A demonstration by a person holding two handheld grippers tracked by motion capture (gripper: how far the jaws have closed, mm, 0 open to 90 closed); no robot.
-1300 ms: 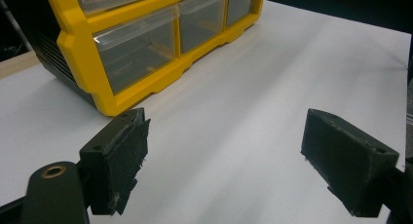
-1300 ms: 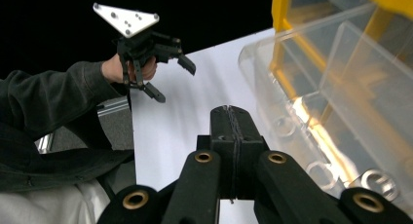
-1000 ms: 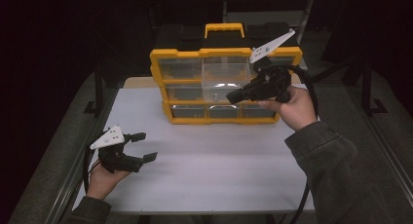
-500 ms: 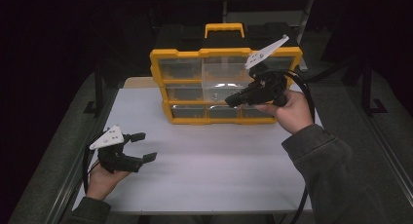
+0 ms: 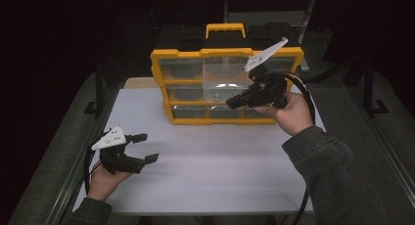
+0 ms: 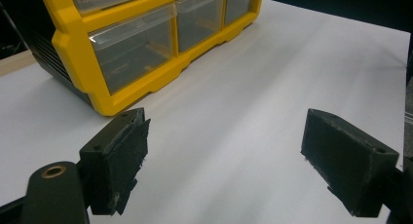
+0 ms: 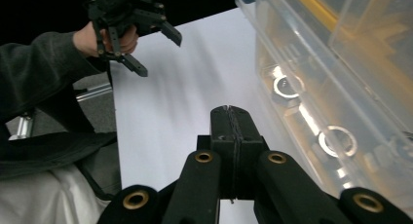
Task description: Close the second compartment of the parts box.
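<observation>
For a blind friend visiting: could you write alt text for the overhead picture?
A person's right gripper, jaws shut, is held at a yellow drawer organizer on a white table. The left gripper rests open near the table's left edge.

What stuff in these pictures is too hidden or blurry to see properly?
- Yellow drawer box, high view: what lies in its clear drawers is too small and dim; the right claw and its hand cover the right-hand drawers.
- Same box, right gripper view: metal rings show through a clear drawer, but other pieces are blurred by the plastic.
- Left gripper view: the box's top is cut off by the edge.
- High view: the room beyond the table is too dark.
</observation>
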